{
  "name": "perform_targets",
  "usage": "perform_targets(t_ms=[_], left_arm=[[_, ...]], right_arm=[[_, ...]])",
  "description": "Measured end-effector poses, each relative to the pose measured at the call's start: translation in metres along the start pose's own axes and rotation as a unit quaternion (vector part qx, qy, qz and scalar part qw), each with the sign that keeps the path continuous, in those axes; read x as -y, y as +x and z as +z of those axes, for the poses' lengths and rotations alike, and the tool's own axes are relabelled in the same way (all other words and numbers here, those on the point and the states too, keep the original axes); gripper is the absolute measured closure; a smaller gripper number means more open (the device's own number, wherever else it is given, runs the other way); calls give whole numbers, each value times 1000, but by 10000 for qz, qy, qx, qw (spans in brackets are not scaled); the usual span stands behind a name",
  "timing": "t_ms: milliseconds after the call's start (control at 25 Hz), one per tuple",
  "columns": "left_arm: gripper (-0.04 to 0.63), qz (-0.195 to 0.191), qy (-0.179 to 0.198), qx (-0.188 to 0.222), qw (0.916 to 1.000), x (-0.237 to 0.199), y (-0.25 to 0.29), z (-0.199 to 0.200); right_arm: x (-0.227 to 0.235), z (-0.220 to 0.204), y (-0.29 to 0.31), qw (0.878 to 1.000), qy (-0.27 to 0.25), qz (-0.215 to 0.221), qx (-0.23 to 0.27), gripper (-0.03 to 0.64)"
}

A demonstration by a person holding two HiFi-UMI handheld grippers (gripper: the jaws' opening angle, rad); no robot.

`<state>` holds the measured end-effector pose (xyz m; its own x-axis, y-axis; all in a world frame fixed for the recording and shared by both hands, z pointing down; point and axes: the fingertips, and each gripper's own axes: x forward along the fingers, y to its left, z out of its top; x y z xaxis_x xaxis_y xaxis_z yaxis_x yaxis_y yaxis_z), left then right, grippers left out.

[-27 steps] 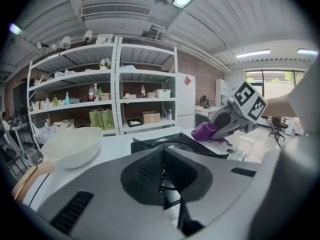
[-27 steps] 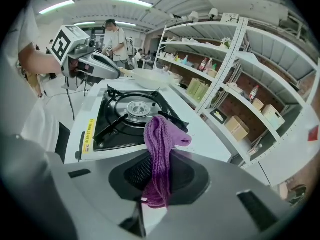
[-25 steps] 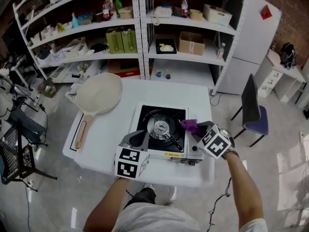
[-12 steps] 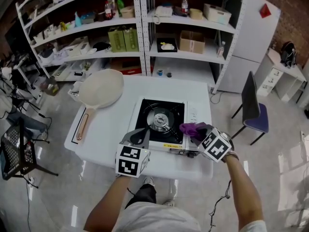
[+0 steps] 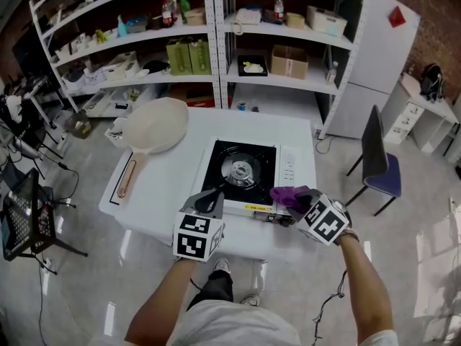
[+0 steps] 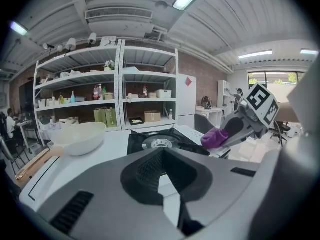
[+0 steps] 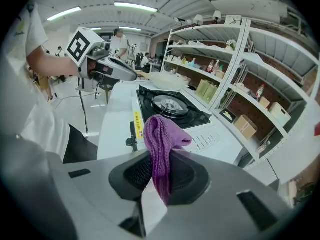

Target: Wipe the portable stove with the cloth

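**Purple cloth poised at the stove's near corner, ready for wiping**

The right tongs (image 5: pixel 295 199) clamp the cloth (image 7: pixel 160 146) with its bunched end jutting forward as a pad, at 5 o'clock of the portable stove (image 5: pixel 241 173) on the table (image 5: pixel 162 193). The left tongs (image 5: pixel 207 203), closed on nothing, hover at 7 o'clock, perhaps to brace it. I cannot tell whether the cloth touches the stove, and in the head view the tongs cover its near corners.

From here the cloth (image 7: pixel 161 149) reads as purple, nubbly terry fabric. I see a glossy black top on the portable stove (image 5: pixel 261 184), with a shiny metal burner (image 5: pixel 240 169). The left gripper (image 6: pixel 165 179) and right gripper (image 7: pixel 159 186) have matt grey plastic shells. The table (image 5: pixel 166 193) is smooth white, and the floor (image 5: pixel 75 283) gleams.
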<state>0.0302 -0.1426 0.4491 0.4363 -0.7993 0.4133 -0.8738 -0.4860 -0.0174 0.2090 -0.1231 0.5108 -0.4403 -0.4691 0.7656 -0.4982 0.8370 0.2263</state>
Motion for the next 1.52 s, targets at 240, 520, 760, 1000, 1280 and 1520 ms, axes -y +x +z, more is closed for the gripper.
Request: perform_targets(t_ms=[240,520,760,1000,1280,1520], left_arm=[[592,18,-76,26,10000,3,-8,-3],[592,103,-98,-57,9999,5,-19,-12],[592,222,-131,-88,9996,0,-27,-12],[591,244,-122,-108,9996,-7,-33,-12],[591,176,-159,-158,9996,-30,-34,-17],[592,80,-201,-142,9997,-53,-36,-22]], right_arm=[[-18,-5,-9,9995,-184,235,-81,551],[-36,-2,-15,9976,-549,392,-162,552],[-39,12,-17,9966,-704,417,-111,552],[-48,20,-6,9941,-841,614,-299,552],[-60,41,10,9928,-833,741,-435,552],[-71,61,25,9921,-766,828,-548,552]])
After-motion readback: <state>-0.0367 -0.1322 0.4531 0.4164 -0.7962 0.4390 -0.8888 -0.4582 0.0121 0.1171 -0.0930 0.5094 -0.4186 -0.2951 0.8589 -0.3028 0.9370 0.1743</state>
